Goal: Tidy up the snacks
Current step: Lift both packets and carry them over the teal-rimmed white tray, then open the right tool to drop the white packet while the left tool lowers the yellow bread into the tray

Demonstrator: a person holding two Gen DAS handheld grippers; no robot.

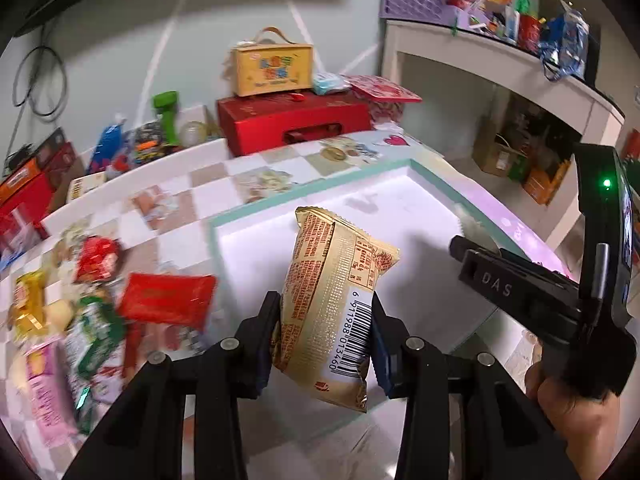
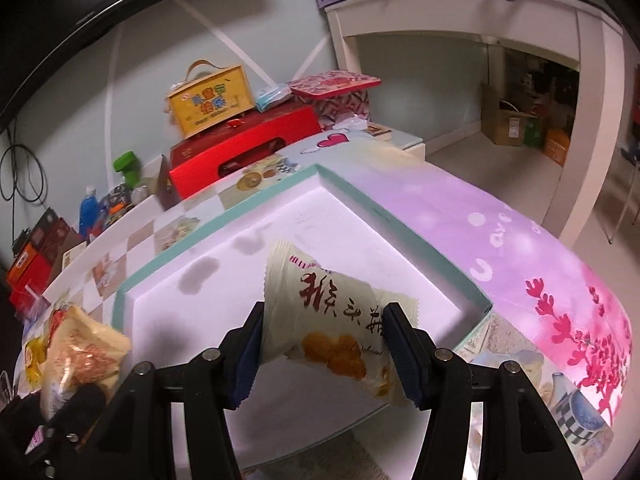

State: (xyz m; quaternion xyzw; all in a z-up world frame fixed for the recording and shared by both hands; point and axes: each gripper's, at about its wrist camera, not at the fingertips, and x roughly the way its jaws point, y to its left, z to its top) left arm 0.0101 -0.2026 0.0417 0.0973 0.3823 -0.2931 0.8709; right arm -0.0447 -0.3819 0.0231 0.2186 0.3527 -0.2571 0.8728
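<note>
Lying open on the patterned table: a shallow white box with a teal rim, seemingly waiting to receive snacks. Hovering above it, the left gripper pinching a gold snack packet by its sides, and the right gripper clamping a cream biscuit packet, both apparently heading for the box. Sitting loose at the left: a heap of unsorted snacks.

A gold packet with red print, a cream packet with orange biscuits, a teal-rimmed white box.
</note>
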